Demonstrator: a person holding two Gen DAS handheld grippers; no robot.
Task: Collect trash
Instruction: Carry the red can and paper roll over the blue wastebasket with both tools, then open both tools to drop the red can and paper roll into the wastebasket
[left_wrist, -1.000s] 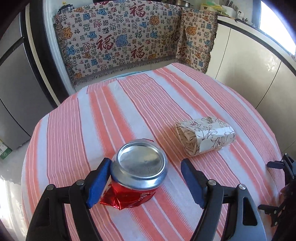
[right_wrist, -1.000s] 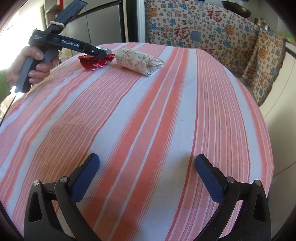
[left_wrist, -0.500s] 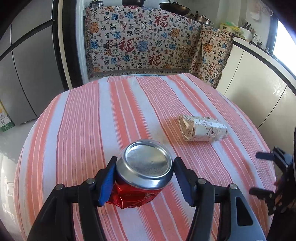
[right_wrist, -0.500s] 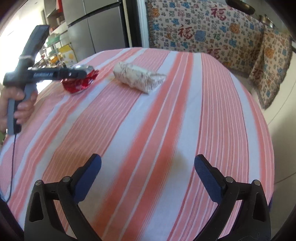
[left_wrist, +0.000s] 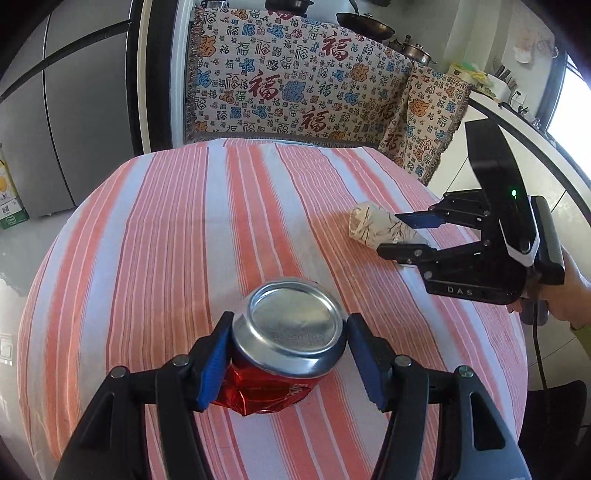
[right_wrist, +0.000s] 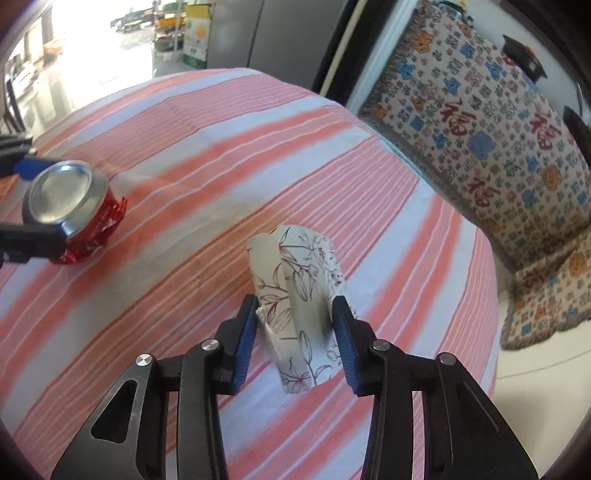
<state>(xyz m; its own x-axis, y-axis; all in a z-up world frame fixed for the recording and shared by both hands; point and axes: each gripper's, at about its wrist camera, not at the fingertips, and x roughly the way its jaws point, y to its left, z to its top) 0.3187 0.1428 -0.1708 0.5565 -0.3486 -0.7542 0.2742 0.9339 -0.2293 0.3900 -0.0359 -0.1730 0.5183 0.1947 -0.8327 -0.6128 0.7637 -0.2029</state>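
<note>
A round bench (left_wrist: 177, 229) wears an orange-and-white striped cloth. Behind it hangs a patterned throw (left_wrist: 295, 85) beside a grey fridge (left_wrist: 66, 110); daylight floods the pale floor (right_wrist: 110, 59).

A home kitchen is showing here: dark pans and a steel lidded pot (left_wrist: 417, 51) are sitting at one o'clock above a patterned woven throw (left_wrist: 295, 85), a tall grey refrigerator (left_wrist: 70, 110) is standing at ten o'clock, and a round table in an orange-striped cloth (left_wrist: 177, 236) is filling the middle.

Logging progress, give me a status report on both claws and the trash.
Left claw shut on can. Right claw closing, carton between its jaws. Nothing blocking on the table.
</note>
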